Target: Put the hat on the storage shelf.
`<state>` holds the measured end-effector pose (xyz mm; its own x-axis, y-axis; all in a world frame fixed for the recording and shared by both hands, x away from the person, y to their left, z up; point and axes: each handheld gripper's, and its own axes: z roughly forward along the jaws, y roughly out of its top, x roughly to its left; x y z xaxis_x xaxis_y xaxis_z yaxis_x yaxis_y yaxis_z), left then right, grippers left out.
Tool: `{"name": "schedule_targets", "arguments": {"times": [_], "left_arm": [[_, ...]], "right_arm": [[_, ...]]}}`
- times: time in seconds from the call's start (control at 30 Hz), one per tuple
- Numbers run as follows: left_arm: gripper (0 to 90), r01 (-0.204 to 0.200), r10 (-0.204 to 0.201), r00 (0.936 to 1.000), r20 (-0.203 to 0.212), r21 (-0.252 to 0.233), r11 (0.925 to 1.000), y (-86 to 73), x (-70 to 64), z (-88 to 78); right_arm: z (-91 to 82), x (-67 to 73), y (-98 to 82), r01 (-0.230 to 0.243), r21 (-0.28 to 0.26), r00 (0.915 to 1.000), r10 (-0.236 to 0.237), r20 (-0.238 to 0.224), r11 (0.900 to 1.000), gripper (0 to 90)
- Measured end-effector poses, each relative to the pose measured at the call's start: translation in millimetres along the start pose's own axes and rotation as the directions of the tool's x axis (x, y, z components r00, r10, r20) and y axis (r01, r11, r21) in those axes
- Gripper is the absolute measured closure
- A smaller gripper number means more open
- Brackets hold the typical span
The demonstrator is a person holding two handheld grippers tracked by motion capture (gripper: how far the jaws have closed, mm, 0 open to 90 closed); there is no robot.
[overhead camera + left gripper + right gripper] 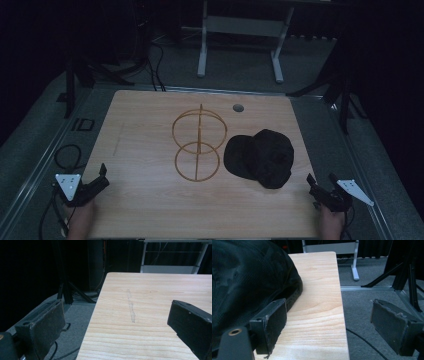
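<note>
Room: dark, grey floor all round the wooden table [150, 210].
Right gripper [320, 190]: jaws spread wide, nothing between them, at the table's near right corner.
Black cap [262, 157]: flat on the wood, just ahead of that gripper.
Left gripper [97, 181]: jaws wide too, empty, near left corner.
Wooden hoop stand [198, 145]: upright mid-table, empty, just beside the cap.

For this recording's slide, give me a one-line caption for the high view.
Two open hand-held grippers, left gripper and right gripper, flank a wooden ring stand and black fabric cap on a light wooden table.
</note>
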<state>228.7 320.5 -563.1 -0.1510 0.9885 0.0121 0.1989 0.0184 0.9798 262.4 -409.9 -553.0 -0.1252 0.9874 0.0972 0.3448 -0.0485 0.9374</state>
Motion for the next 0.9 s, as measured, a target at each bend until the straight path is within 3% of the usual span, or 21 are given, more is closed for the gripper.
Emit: {"name": "schedule_targets", "arguments": {"times": [0.23,0.3,0.33,0.37,0.4,0.53,0.7,0.77,0.9], "left_arm": [[1.8,-0.003,0.003,0.9998,0.021,-0.005,1.0000,0.0,0.7,0.4],[1.8,-0.007,0.007,0.9998,0.018,0.000,1.0000,0.2,0.3,0.7],[1.8,-0.007,0.007,0.9998,0.018,0.000,1.0000,0.2,0.3,0.7],[1.8,-0.015,0.015,0.9997,0.018,-0.002,0.9999,0.2,-0.8,0.9],[1.8,-0.018,0.018,0.9997,0.019,0.000,0.9998,0.2,-0.9,0.9],[1.8,-0.016,0.016,0.9995,0.026,0.001,0.9999,0.3,-0.5,1.1],[1.8,-0.026,0.026,0.9991,0.033,0.004,0.9997,0.4,-1.1,0.8],[1.8,-0.029,0.029,0.9990,0.034,0.005,0.9996,0.4,-1.5,0.9],[1.8,-0.031,0.031,0.9990,0.033,0.004,0.9995,0.4,-2.0,0.9]], "right_arm": [[1.9,-4.5,2.1,-0.029,0.020,0.9988,0.030,-0.038,0.999,13.6],[3.1,-4.7,3.7,-0.043,0.052,0.9950,0.047,-0.088,0.998,13.9],[3.1,-4.7,3.7,-0.043,0.052,0.9950,0.047,-0.088,0.998,13.9],[2.5,-3.1,4.5,-0.034,0.068,0.9942,0.041,-0.100,0.997,13.9],[1.3,-0.7,5.6,-0.004,0.084,0.9887,0.017,-0.149,0.996,13.9],[-1.9,1.1,6.3,0.031,0.060,0.9841,-0.020,-0.177,0.998,13.9],[0.3,-0.1,11.8,0.030,0.057,0.9780,-0.018,-0.208,0.998,13.8],[1.5,0.7,18.3,0.025,0.044,0.9716,-0.014,-0.236,0.999,13.8],[3.8,7.6,33.5,0.071,0.036,0.9601,-0.058,-0.273,0.997,13.7]]}}
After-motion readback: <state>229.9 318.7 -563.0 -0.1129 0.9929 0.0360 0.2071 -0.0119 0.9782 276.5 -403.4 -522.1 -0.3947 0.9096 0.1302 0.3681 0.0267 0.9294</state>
